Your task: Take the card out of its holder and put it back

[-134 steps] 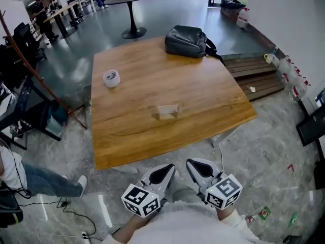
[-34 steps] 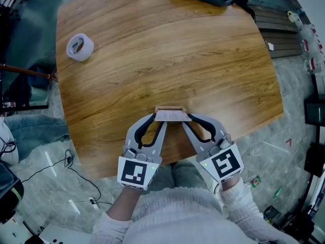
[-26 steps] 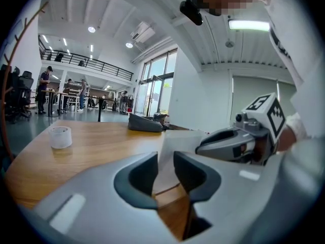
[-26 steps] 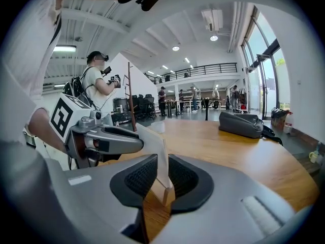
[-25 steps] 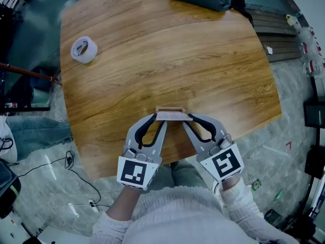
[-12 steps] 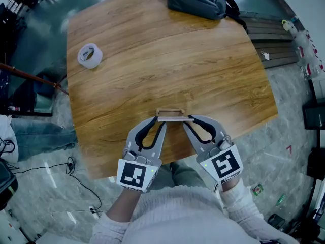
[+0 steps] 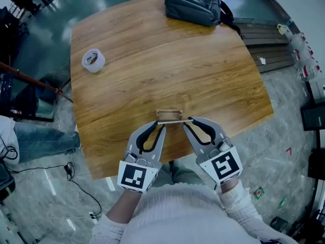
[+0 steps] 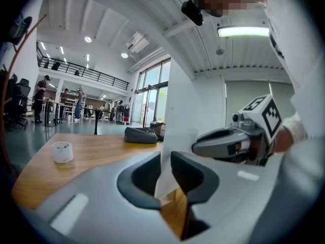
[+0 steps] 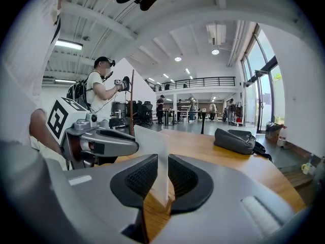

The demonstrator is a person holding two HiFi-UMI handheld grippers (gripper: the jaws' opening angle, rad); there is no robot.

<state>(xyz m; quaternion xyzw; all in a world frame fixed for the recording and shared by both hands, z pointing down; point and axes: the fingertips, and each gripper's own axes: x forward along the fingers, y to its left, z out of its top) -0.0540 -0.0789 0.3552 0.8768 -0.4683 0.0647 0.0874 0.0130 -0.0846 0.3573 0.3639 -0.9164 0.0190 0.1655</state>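
A thin white card (image 7: pixel 174 121) hangs just above the wooden table (image 7: pixel 152 70), spanning both grippers on the near side of the small wooden holder (image 7: pixel 169 113). My left gripper (image 7: pixel 161 126) takes the card's left end; its jaws are closing, and the pads touch the card (image 8: pixel 185 100) on both sides. My right gripper (image 7: pixel 186 125) is shut on the right end, with the card (image 9: pixel 151 151) upright between its ribbed pads. Each gripper view shows the other: the right gripper (image 8: pixel 228 144) and the left gripper (image 9: pixel 101 141). The holder's slot is hidden from me.
A tape roll (image 7: pixel 93 60) lies at the table's far left and a black bag (image 7: pixel 195 4) at its far edge. Wooden steps (image 7: pixel 264 29) stand to the right of the table. Cables run over the floor at the left. People stand in the background.
The card has come slightly toward me, away from the holder, which now shows apart behind it. Both grippers kept their places at the card's ends.
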